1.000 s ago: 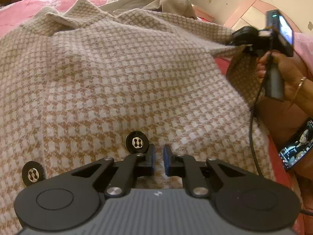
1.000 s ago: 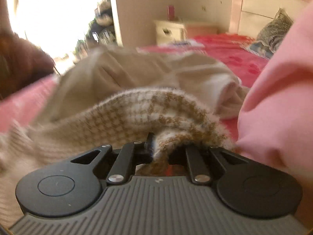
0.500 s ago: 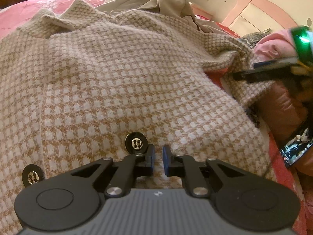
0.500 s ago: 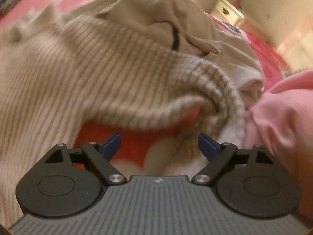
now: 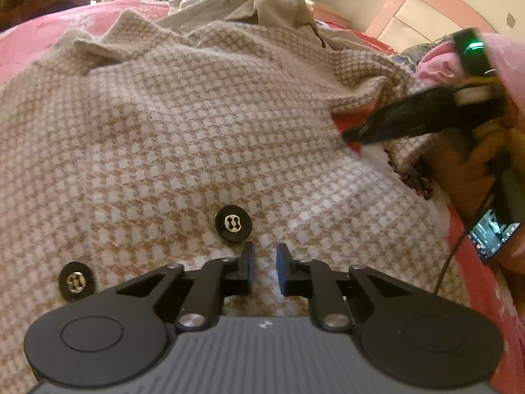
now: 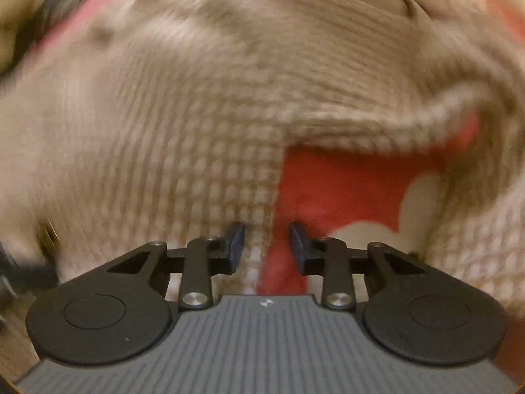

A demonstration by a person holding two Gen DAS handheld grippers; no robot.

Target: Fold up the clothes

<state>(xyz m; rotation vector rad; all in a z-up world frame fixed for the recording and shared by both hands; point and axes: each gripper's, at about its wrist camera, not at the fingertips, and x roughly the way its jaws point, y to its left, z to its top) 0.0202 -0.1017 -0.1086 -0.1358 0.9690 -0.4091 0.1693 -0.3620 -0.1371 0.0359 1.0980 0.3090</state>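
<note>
A tan and cream houndstooth knit jacket [image 5: 203,124] lies spread across a bed covered by a red bedspread [image 5: 42,36] with white flower shapes. Seen from the left wrist camera, the jacket fills most of the view, its collar rumpled at the far end and two round black buttons [image 5: 233,223] near its lower edge. The left claw [image 5: 264,264] points down at the fabric just beside the nearer button; its blue-padded jaws stand slightly apart and are opening, with the knit lying under the gap, and the pads do not appear to press on it. At the right of this view a person's hand [image 5: 472,161] holds the right claw [image 5: 352,135] low against the jacket's right edge, where a strip of red bedspread shows. Beyond the jacket sits a heap of beige clothes [image 5: 265,6], and a pink garment [image 5: 443,62] lies at the far right, near a pink headboard [image 5: 413,10]. A phone [image 5: 493,234] with a lit screen rests at the right edge. The right wrist view is blurred: the right claw [image 6: 266,241] hovers over the jacket's side edge [image 6: 262,197], its jaws closing with that edge between them, not yet pinched, red bedspread beneath the right jaw.
</note>
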